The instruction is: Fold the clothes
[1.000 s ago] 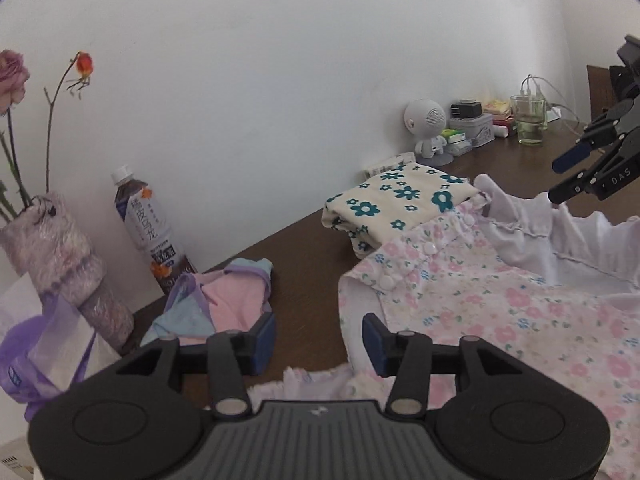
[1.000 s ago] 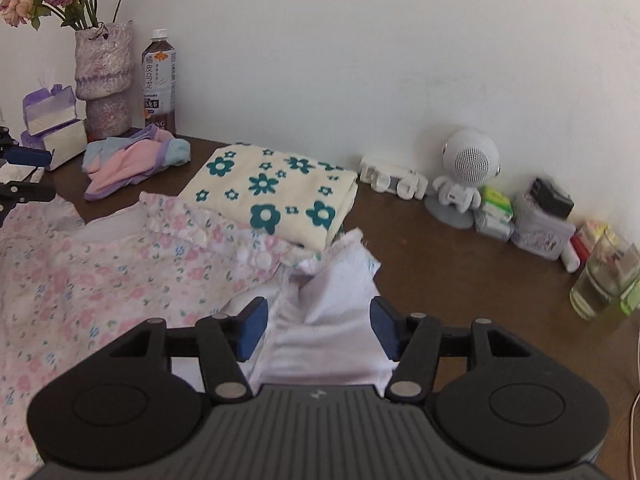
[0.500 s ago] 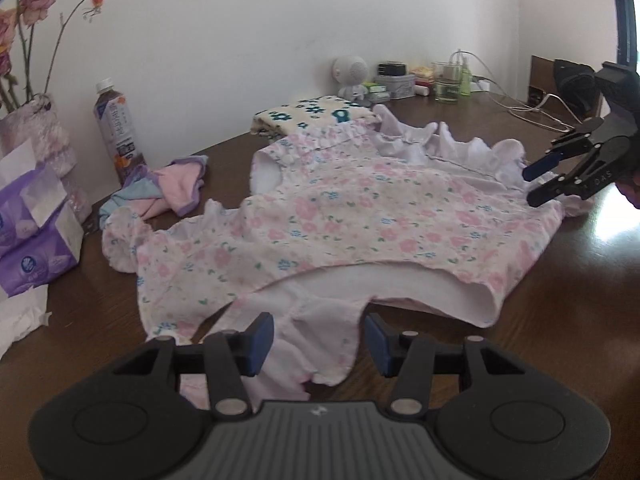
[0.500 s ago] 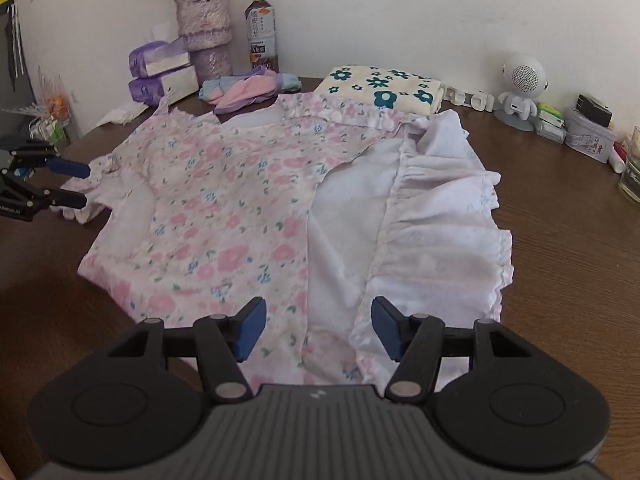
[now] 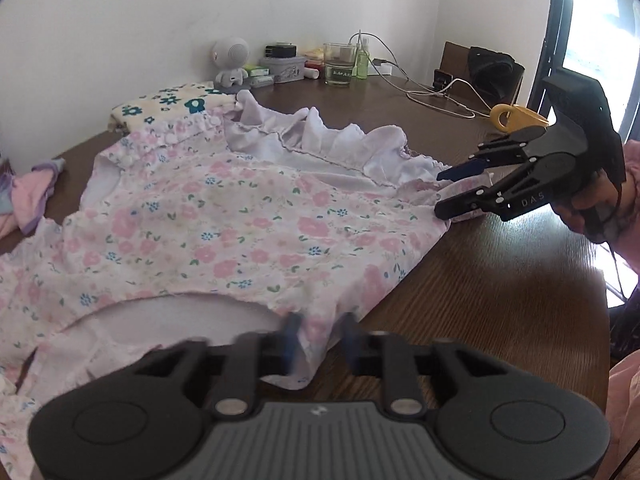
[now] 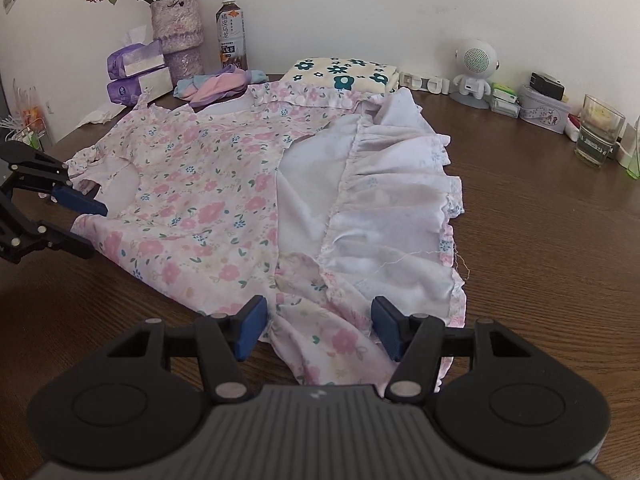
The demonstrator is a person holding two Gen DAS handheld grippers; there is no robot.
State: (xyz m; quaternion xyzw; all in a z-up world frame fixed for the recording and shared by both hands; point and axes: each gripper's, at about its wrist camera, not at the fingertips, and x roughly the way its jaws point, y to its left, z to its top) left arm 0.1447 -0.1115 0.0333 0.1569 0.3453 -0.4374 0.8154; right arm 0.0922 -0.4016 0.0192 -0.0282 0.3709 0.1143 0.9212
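Since half a second ago, the left tool (image 5: pixel 318 338) has been shifted along the near hem of the dress (image 5: pixel 240 232), and its jaws have been drawn closer together. It is blurred in its own view, so a grip cannot be confirmed; in the right view its fingers (image 6: pixel 80 202) are seen parted at the dress's edge. The right tool (image 6: pixel 318 328) is held wide apart, with a corner of the dress lying between its fingers but not pinched. The dress is spread flat on the desk (image 6: pixel 540 240), floral side up, with a white ruffled part (image 6: pixel 384 216) turned outward. Behind it, against the wall, a folded flowered cloth (image 6: pixel 340 74) is stacked, with a pastel garment (image 6: pixel 218 86), a bottle (image 6: pixel 231 34) and a vase (image 6: pixel 178 36) beside it.
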